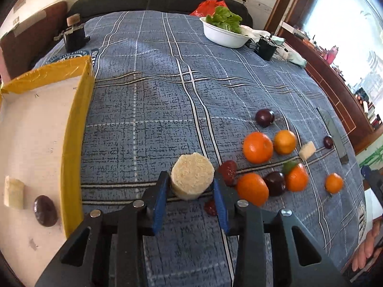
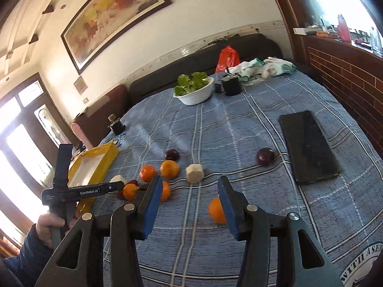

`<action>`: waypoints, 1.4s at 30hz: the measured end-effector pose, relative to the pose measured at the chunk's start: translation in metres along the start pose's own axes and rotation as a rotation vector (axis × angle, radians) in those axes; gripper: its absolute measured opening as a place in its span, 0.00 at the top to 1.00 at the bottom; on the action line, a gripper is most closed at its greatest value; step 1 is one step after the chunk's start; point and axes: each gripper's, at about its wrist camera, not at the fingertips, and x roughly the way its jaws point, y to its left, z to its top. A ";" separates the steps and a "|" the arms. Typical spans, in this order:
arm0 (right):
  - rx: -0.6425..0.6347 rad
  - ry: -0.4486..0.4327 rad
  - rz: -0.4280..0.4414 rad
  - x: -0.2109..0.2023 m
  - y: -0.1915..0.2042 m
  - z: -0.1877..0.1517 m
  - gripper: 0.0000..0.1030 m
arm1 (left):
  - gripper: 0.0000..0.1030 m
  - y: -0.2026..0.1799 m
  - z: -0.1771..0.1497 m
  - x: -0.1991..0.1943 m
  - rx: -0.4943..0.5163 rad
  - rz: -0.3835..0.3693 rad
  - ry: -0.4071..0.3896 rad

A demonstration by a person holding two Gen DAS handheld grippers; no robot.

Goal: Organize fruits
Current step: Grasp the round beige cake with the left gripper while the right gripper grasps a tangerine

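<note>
In the left wrist view, the left gripper (image 1: 190, 186) had its blue-padded jaws narrowed around a pale, fibrous cylindrical chunk (image 1: 192, 175), both pads set against its sides on the blue plaid cloth (image 1: 148, 110). At nine o'clock lay the yellow-edged shallow box (image 1: 74, 129), with a pale cut piece (image 1: 14, 192) and a dark oval fruit (image 1: 45, 211) on its white floor. From two to three o'clock of the chunk the loose fruit clustered: a large orange (image 1: 257, 147), a nearer orange (image 1: 252, 189), a dark plum (image 1: 264, 117) and a wrinkled red date (image 1: 228, 170). A white bowl of green lettuce (image 1: 223, 33) sat far off at one o'clock. In the right wrist view, the right gripper (image 2: 190, 203) stood parted over the cloth, gripping nothing; a small orange (image 2: 216, 210) lay just beside its right pad, partly hidden by it, and whether they touched could not be told. A pale faceted chunk (image 2: 195, 172) rested at twelve o'clock, a black flat slab (image 2: 308, 147) at two o'clock, and a hand (image 2: 51, 227) held the other tool at nine o'clock.
</note>
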 end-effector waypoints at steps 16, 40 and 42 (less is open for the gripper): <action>0.008 0.137 -0.129 0.032 -0.020 -0.014 0.40 | 0.66 -0.005 -0.019 -0.028 0.020 -0.081 -0.111; -0.023 0.166 -0.110 0.040 0.005 -0.022 0.61 | 0.66 -0.025 -0.060 -0.062 0.117 -0.106 -0.190; -0.047 0.161 -0.087 0.039 0.018 -0.022 0.61 | 0.66 -0.021 -0.060 -0.067 0.108 -0.105 -0.200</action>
